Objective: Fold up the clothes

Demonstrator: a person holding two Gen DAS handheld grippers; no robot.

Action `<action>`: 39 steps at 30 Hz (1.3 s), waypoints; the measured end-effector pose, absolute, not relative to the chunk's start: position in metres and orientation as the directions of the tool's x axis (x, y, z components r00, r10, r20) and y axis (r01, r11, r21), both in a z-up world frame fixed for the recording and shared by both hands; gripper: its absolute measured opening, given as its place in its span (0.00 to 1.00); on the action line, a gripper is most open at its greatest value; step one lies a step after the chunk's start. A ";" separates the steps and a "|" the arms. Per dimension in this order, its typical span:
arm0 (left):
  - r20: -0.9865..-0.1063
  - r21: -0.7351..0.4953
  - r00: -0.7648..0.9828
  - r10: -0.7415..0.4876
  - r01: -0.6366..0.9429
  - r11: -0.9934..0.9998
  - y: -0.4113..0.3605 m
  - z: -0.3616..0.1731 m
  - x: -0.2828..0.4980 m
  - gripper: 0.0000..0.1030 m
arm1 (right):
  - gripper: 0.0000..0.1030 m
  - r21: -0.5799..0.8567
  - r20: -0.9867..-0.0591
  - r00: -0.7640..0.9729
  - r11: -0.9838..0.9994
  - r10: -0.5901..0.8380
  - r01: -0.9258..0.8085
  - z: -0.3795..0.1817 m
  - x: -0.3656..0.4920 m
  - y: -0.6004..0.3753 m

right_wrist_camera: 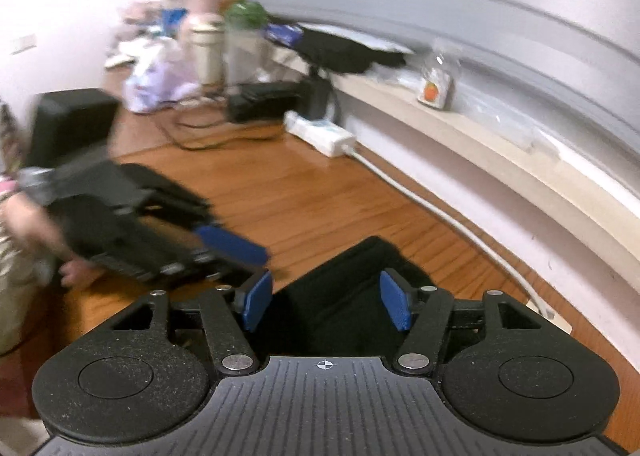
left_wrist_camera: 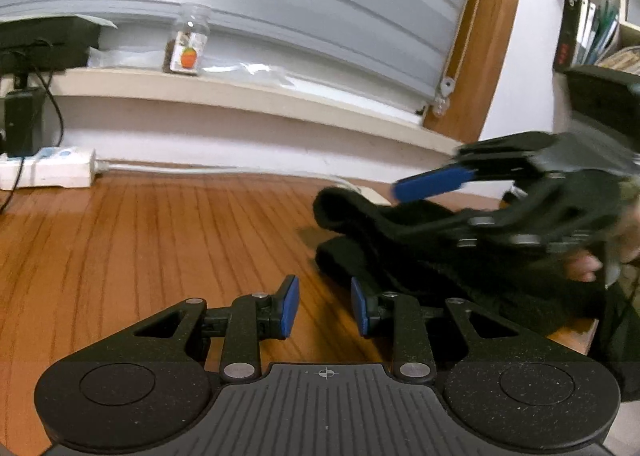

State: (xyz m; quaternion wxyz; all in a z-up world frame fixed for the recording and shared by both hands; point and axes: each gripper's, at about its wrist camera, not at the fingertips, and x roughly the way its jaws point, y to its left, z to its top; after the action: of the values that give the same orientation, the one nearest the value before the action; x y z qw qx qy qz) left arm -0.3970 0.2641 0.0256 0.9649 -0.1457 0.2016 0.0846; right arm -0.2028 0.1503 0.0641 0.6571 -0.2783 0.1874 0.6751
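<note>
Left wrist view is filled largely by the wooden table (left_wrist_camera: 160,240), and the black garment (left_wrist_camera: 400,256) is seen bunched at the right of the frame, its long axis running from centre-right toward the lower right edge. The left gripper (left_wrist_camera: 325,306) is held at lower centre with its jaws partly apart and nothing pinched — bare wood shows between the pads, and the cloth begins just to their right. The right gripper (left_wrist_camera: 424,192) is seen blurred above the garment at right; in its own view the right gripper (right_wrist_camera: 326,306) is spread wide, with the cloth (right_wrist_camera: 336,288) lying beneath the gap, apparently ungripped. It is judged the nearer tool — directly over the fabric.
</note>
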 end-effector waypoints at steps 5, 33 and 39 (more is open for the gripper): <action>-0.388 -0.236 0.912 0.132 -0.236 0.943 0.256 0.029 -0.404 0.29 | 0.60 -0.028 -0.707 -0.019 -0.055 0.707 -0.998 0.050 -0.188 0.172; -0.331 -0.388 0.923 -0.197 0.057 0.920 0.215 0.028 -0.381 0.08 | 0.28 -0.001 -0.514 -0.005 -0.006 0.858 -1.000 0.088 -0.185 0.104; -0.343 -0.371 0.905 -0.253 0.117 0.921 0.215 0.032 -0.407 0.08 | 0.28 0.034 -0.509 -0.034 -0.020 0.860 -0.999 0.085 -0.188 0.108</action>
State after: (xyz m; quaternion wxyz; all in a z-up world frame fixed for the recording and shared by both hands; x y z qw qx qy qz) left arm -0.4072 0.2150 0.0317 0.9603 -0.1735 0.1959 -0.0963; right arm -0.1884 0.1079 0.0849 0.6719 -0.1770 0.1964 0.6918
